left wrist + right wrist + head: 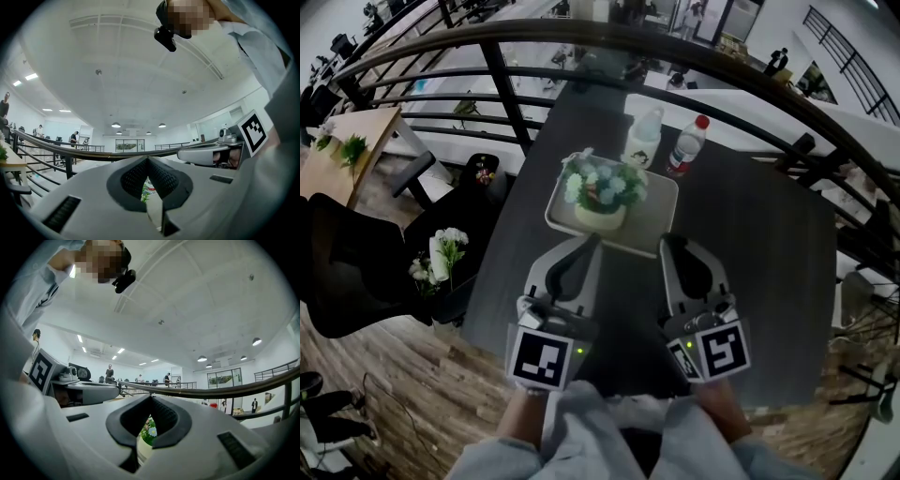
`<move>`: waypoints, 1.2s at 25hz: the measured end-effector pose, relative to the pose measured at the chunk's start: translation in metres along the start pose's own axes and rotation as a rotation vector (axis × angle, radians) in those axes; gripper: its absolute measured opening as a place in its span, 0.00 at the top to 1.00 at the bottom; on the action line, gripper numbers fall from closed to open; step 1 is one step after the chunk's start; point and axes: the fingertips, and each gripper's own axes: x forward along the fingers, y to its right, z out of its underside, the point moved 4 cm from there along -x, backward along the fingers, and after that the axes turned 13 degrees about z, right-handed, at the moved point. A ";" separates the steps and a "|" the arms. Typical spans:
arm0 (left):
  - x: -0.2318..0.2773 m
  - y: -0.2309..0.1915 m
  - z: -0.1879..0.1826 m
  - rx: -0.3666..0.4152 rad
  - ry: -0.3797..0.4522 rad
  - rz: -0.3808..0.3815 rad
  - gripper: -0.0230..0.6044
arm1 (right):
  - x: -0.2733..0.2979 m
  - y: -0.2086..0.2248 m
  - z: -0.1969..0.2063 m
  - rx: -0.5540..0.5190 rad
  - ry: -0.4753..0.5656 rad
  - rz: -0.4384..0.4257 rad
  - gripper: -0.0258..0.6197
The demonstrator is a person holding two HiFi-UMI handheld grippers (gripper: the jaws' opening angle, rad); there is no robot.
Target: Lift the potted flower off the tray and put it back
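The potted flower point(602, 192), white and pale blue blooms in a cream pot, stands on the cream tray point(661, 214) in the middle of a dark table. Both grippers lie level on the table just in front of the tray. The left gripper point(592, 241) is shut and empty, its tip at the tray's front edge below the pot. Near the tray's front right corner, the right gripper point(671, 243) is also shut and empty. In the left gripper view the jaws point(148, 160) meet, with a sliver of the flower point(144, 192) behind. In the right gripper view the shut jaws point(151, 398) frame the flower point(150, 430).
Two plastic bottles stand behind the tray, one white-capped point(645, 137) and one red-capped point(688, 144). A dark railing point(581, 42) curves beyond the table's far edge. Left of the table is a black chair with white flowers point(442, 255) beside it.
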 end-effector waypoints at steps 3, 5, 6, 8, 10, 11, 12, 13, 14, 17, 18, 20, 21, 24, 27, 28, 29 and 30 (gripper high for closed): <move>0.001 0.001 0.000 -0.005 -0.007 0.006 0.98 | -0.001 0.001 0.001 -0.003 -0.004 0.006 0.96; 0.001 0.002 0.001 -0.005 -0.012 0.008 0.98 | -0.002 0.002 0.001 -0.006 -0.006 0.009 0.96; 0.001 0.002 0.001 -0.003 -0.015 0.010 0.98 | -0.002 0.002 0.002 -0.005 -0.008 0.010 0.96; 0.000 0.003 0.001 -0.004 -0.017 0.010 0.98 | -0.003 0.002 0.002 -0.007 -0.009 0.010 0.96; 0.000 0.004 0.001 -0.004 -0.013 0.010 0.98 | -0.004 0.002 0.002 -0.015 -0.010 0.009 0.96; 0.000 0.004 0.001 -0.005 -0.012 0.010 0.98 | -0.004 0.002 0.002 -0.018 -0.013 0.008 0.96; -0.001 0.004 0.001 -0.006 -0.012 0.010 0.98 | -0.005 0.001 0.003 -0.020 -0.016 0.007 0.96; -0.001 0.004 0.001 -0.007 -0.012 0.009 0.98 | -0.005 0.001 0.003 -0.021 -0.018 0.006 0.96; -0.001 0.004 0.001 -0.008 -0.011 0.009 0.98 | -0.004 0.001 0.003 -0.022 -0.017 0.004 0.96; 0.000 0.004 0.002 -0.007 -0.011 0.010 0.98 | -0.004 0.001 0.004 -0.028 -0.013 -0.002 0.96; 0.000 0.004 0.002 -0.006 -0.013 0.011 0.98 | -0.004 0.001 0.003 -0.031 -0.010 -0.004 0.96; 0.000 0.005 0.003 -0.008 -0.015 0.012 0.98 | -0.004 0.001 0.003 -0.037 -0.006 -0.006 0.96; 0.000 0.005 0.003 -0.008 -0.015 0.012 0.98 | -0.004 0.001 0.003 -0.038 -0.009 -0.006 0.96; 0.001 0.005 0.003 -0.005 -0.013 0.013 0.98 | -0.005 0.002 0.006 -0.039 -0.018 -0.005 0.96; 0.001 0.006 0.003 -0.006 -0.017 0.014 0.98 | -0.006 0.003 0.006 -0.032 -0.023 -0.003 0.96; 0.001 0.006 0.003 -0.008 -0.018 0.014 0.98 | -0.006 0.003 0.006 -0.028 -0.023 -0.002 0.96; 0.001 0.006 0.004 -0.009 -0.017 0.014 0.98 | -0.006 0.003 0.006 -0.029 -0.023 -0.001 0.96; 0.002 0.006 0.004 -0.011 -0.016 0.014 0.98 | -0.006 0.003 0.007 -0.033 -0.024 0.000 0.96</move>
